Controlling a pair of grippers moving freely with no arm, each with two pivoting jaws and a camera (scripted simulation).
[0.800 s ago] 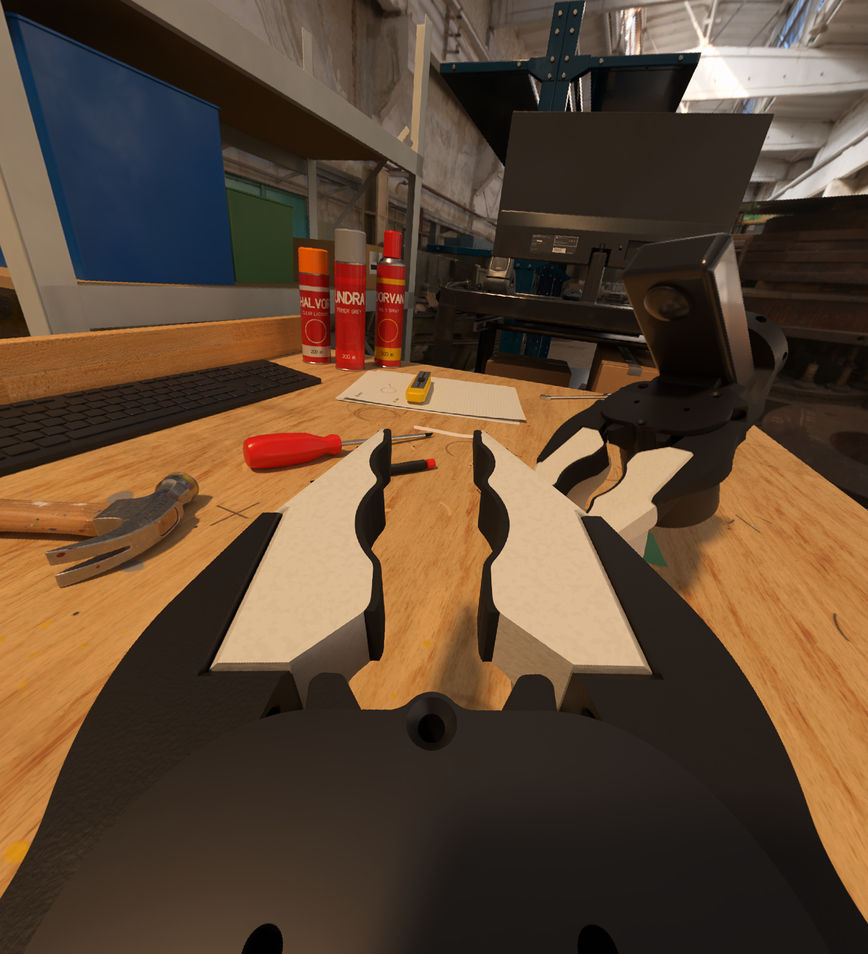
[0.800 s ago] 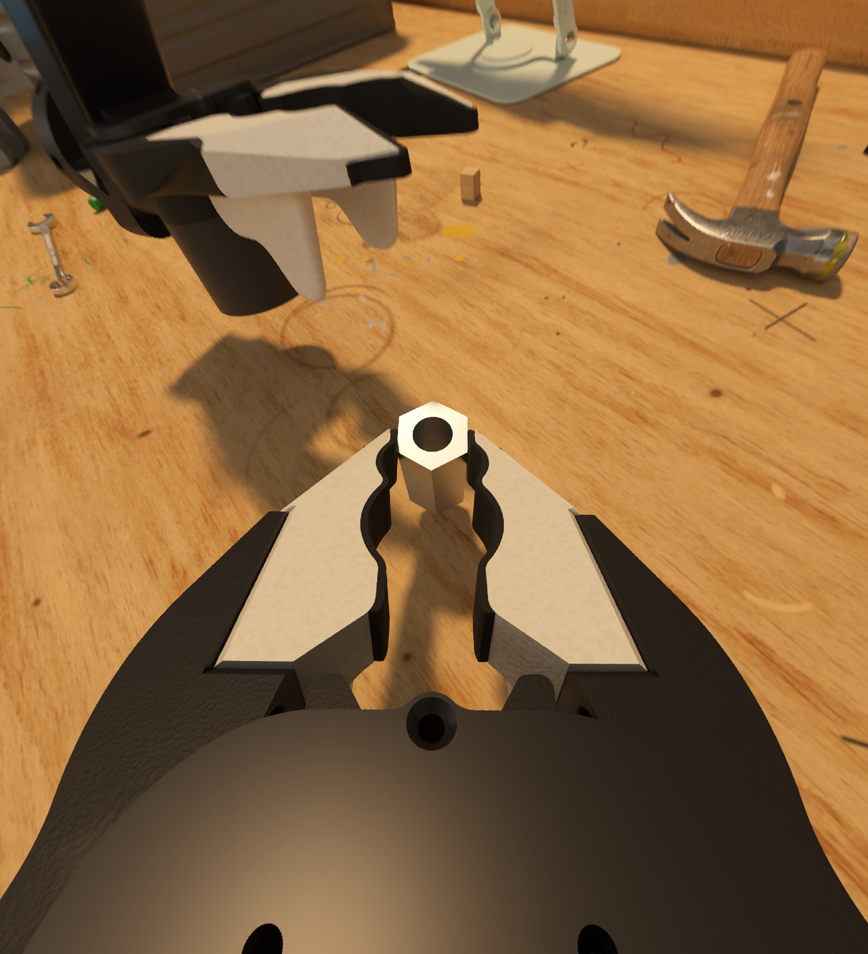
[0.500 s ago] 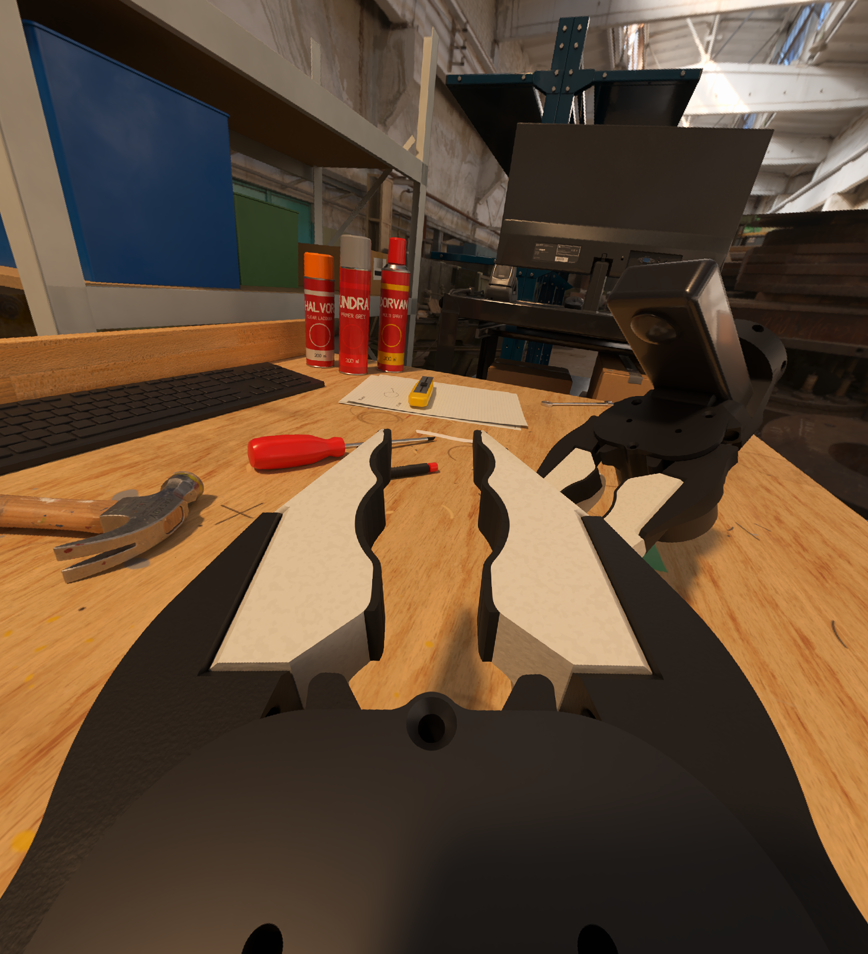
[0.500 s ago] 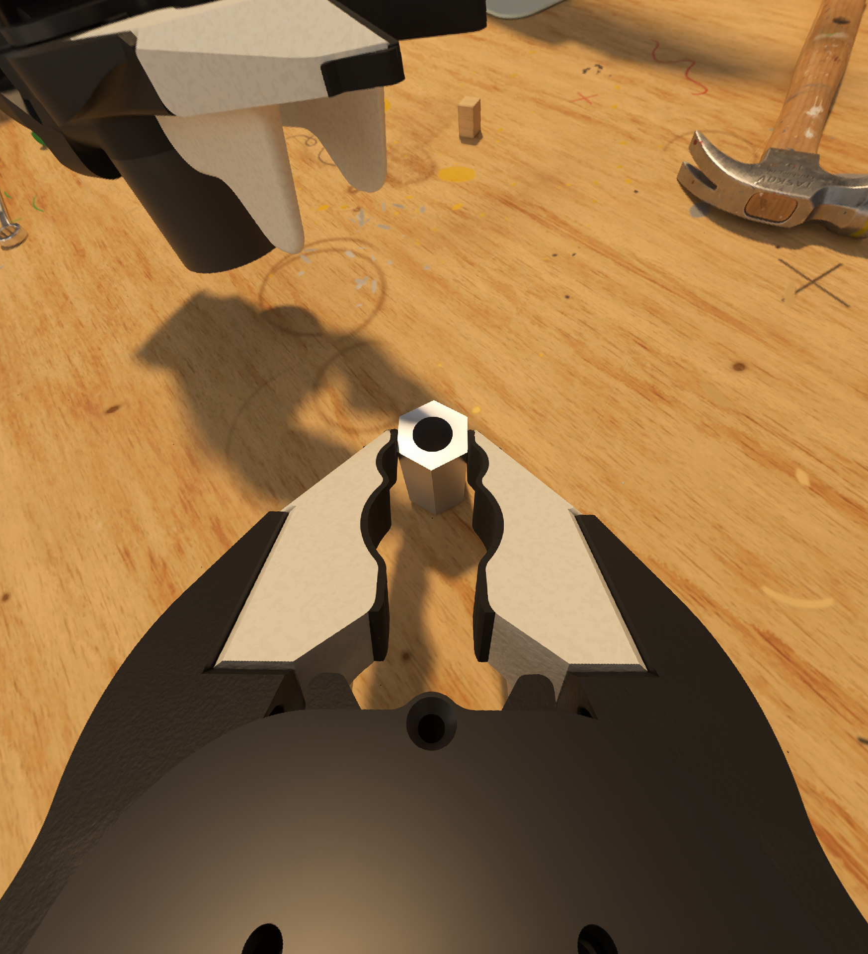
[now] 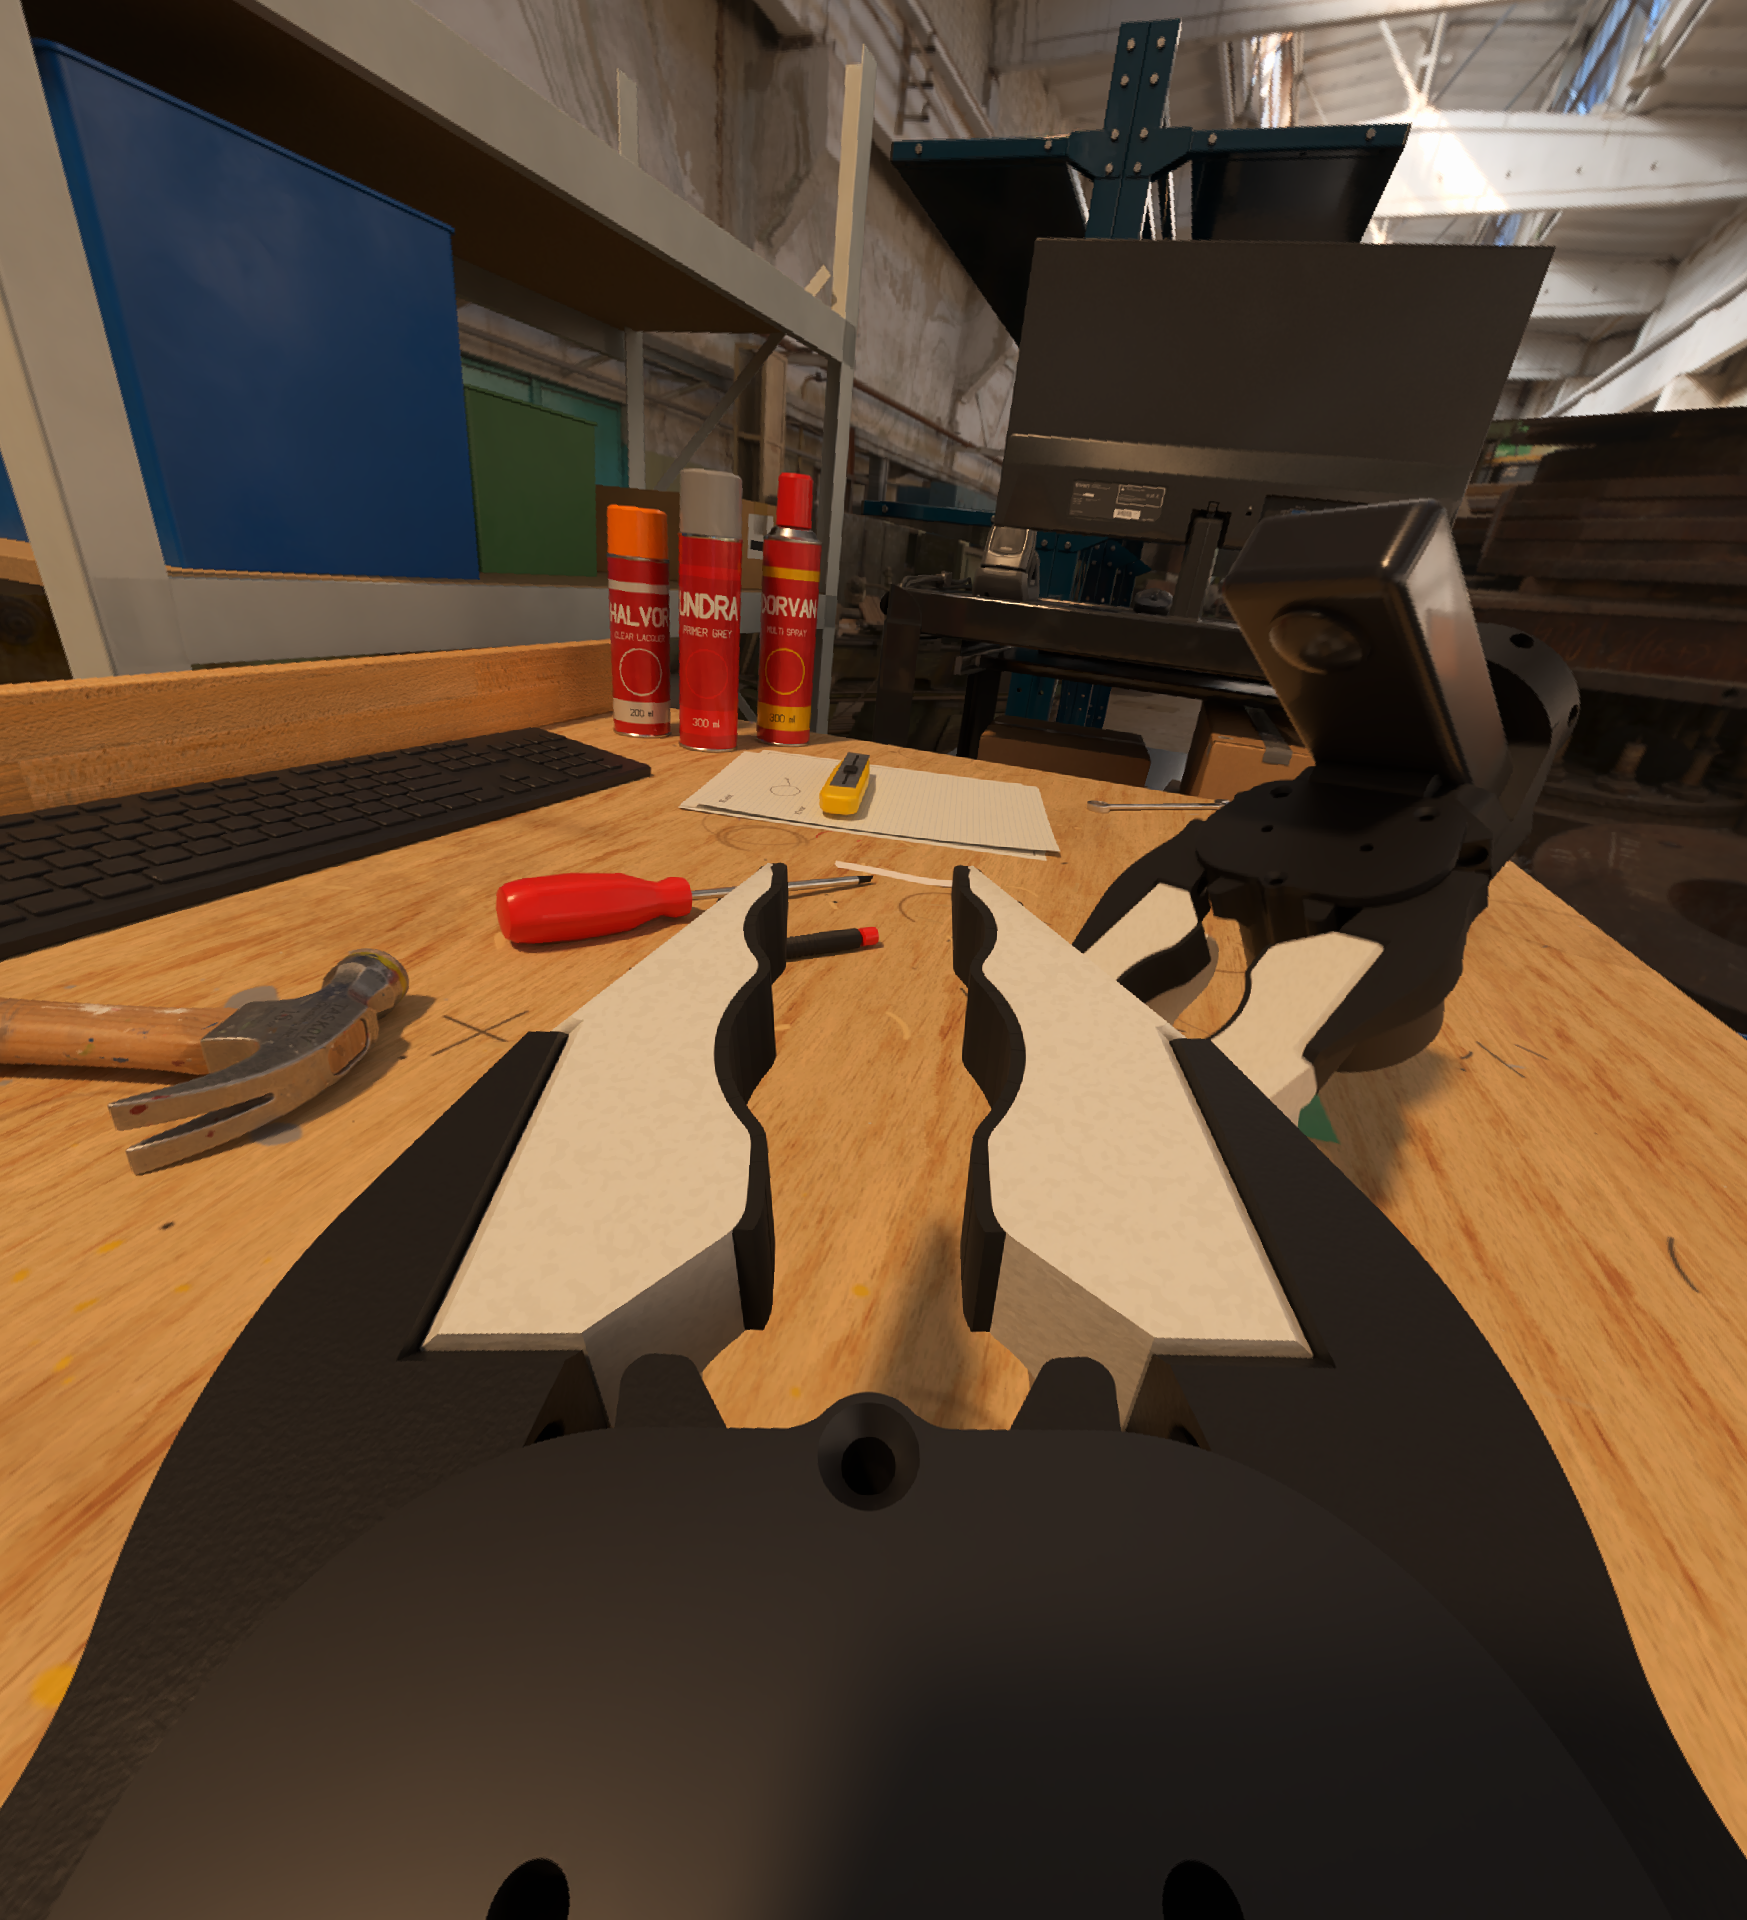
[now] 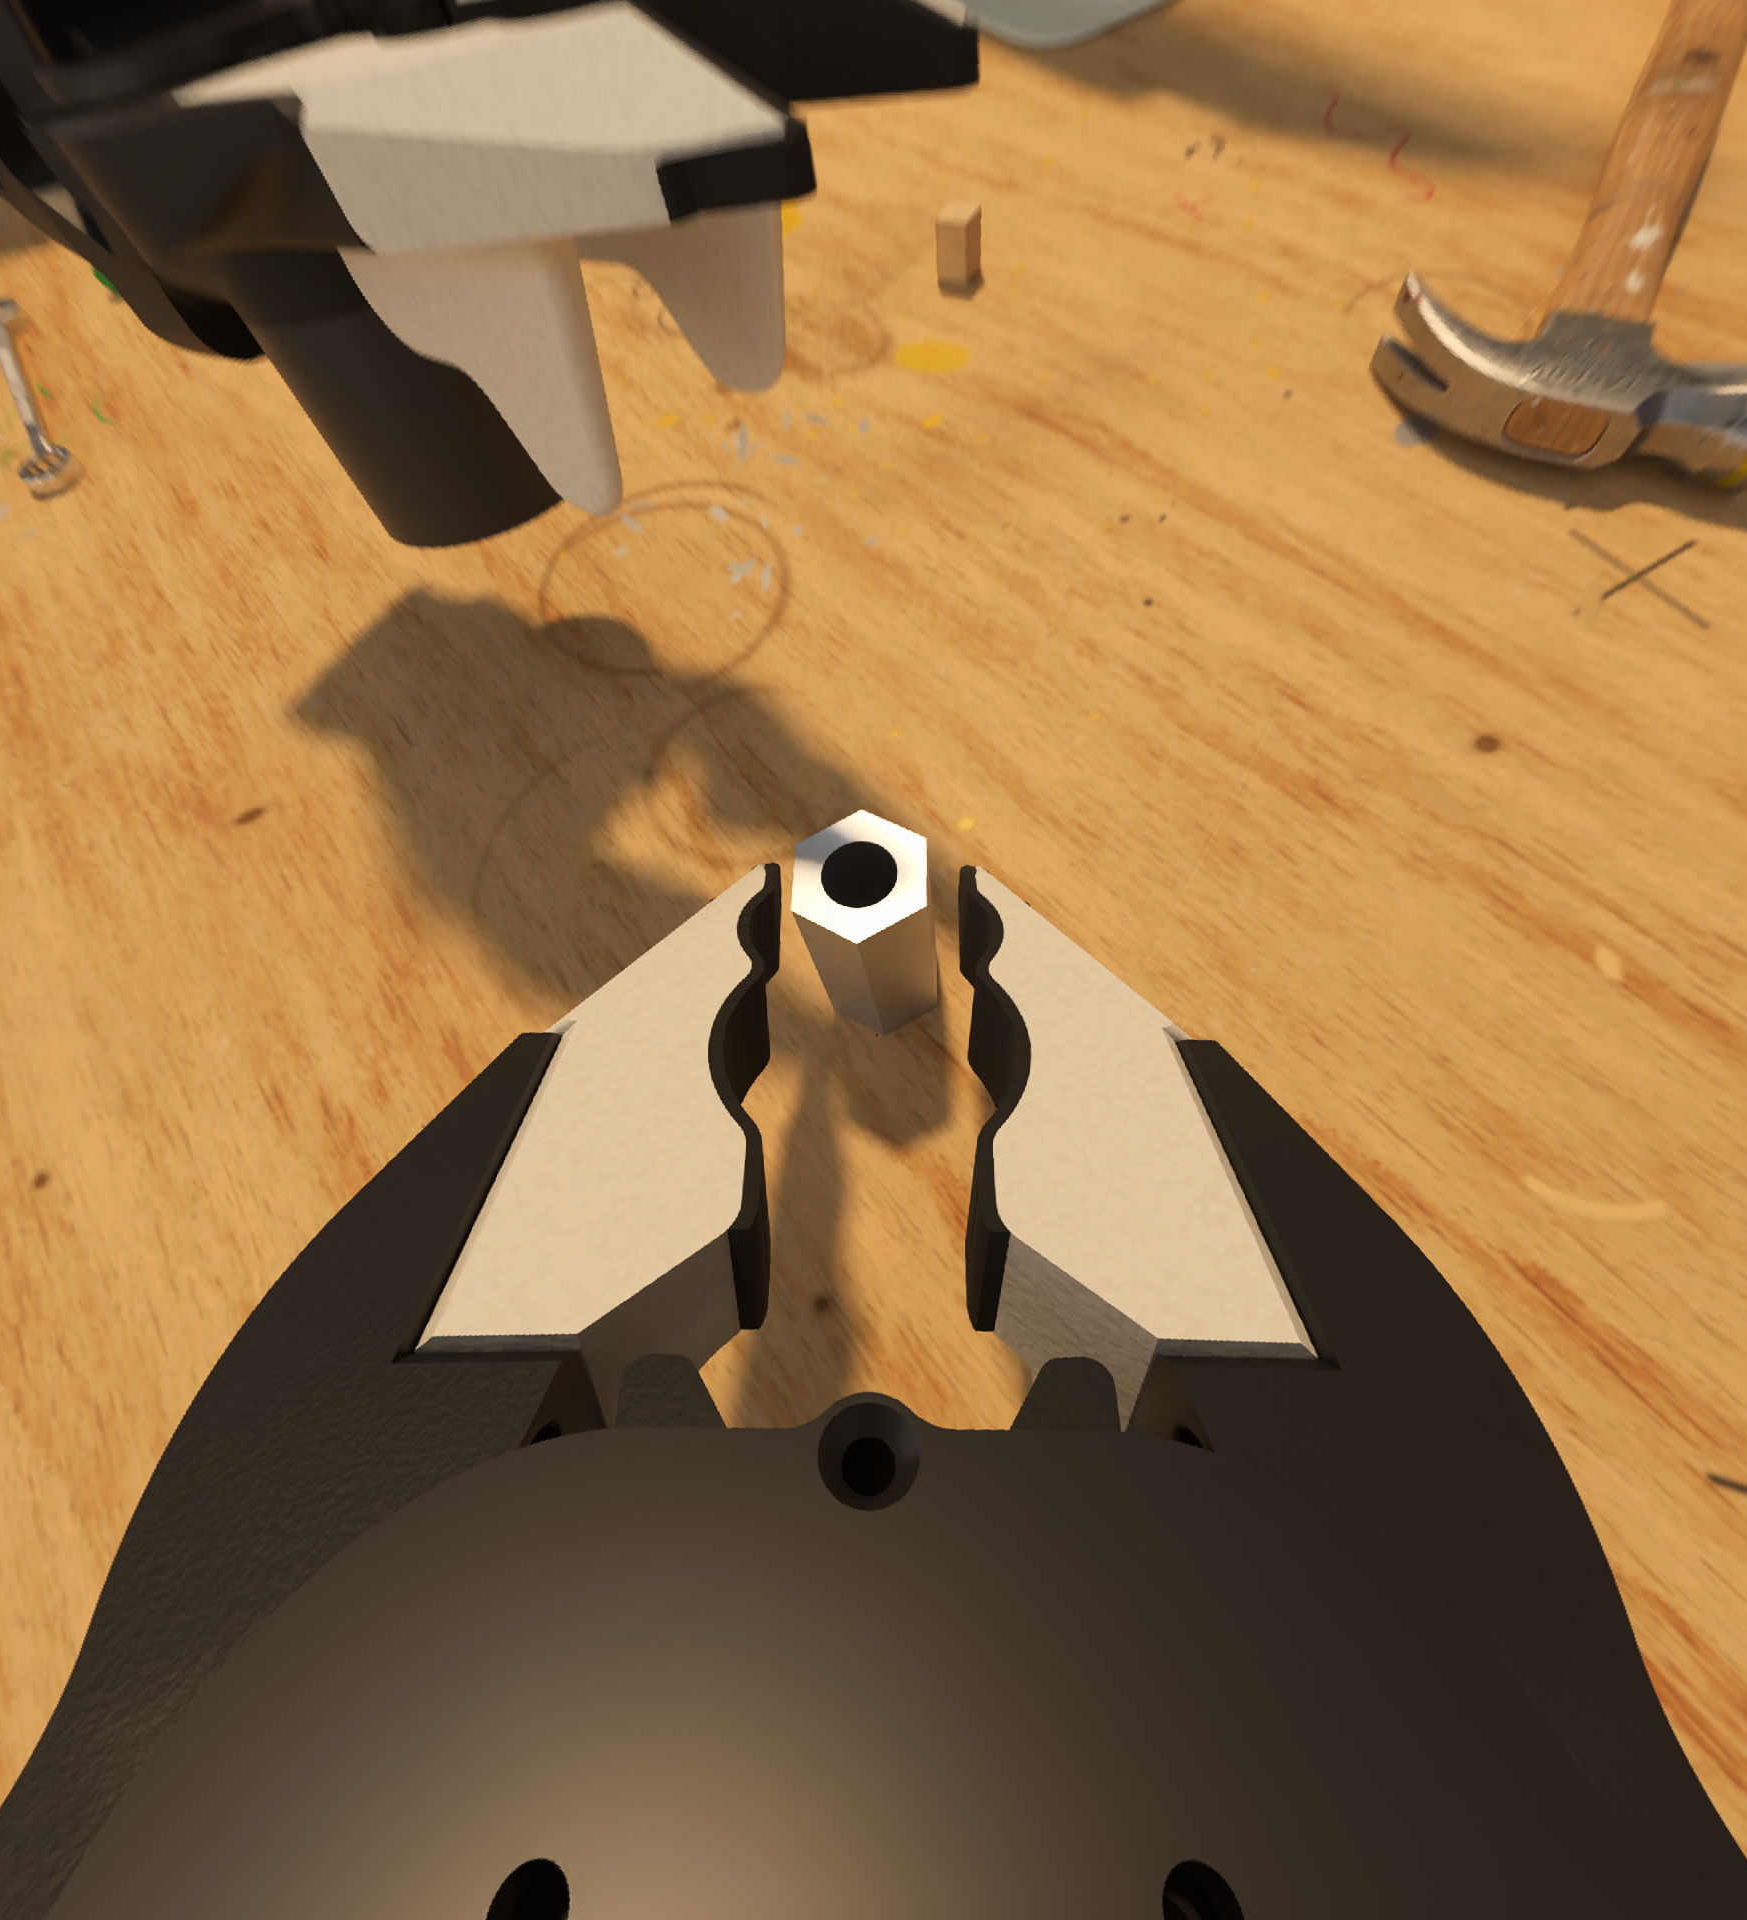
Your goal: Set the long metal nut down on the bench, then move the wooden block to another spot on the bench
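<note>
The long metal hex nut (image 6: 864, 914) stands upright on the wooden bench (image 6: 1264, 831), between the fingertips of my right gripper (image 6: 867, 883). The jaws are open, with a thin gap on each side of the nut. The small wooden block (image 6: 957, 244) stands farther off on the bench, beyond my left gripper (image 6: 671, 416), which hovers open and empty at the top left. In the left wrist view my left gripper (image 5: 867, 894) is open over bare bench, and the right gripper (image 5: 1233, 997) points down at the right. The nut is hidden there.
A claw hammer (image 6: 1575, 395) lies at the right and also shows in the left wrist view (image 5: 256, 1049). A small wrench (image 6: 22, 405) lies far left. A keyboard (image 5: 225, 821), a red screwdriver (image 5: 588, 906), three spray cans (image 5: 708, 613) and a paper sheet (image 5: 952, 816) lie ahead.
My right gripper's fingers have parted from the nut, which now stands free on the bench. The right gripper has also moved forward, towards the left gripper. The left gripper has barely moved.
</note>
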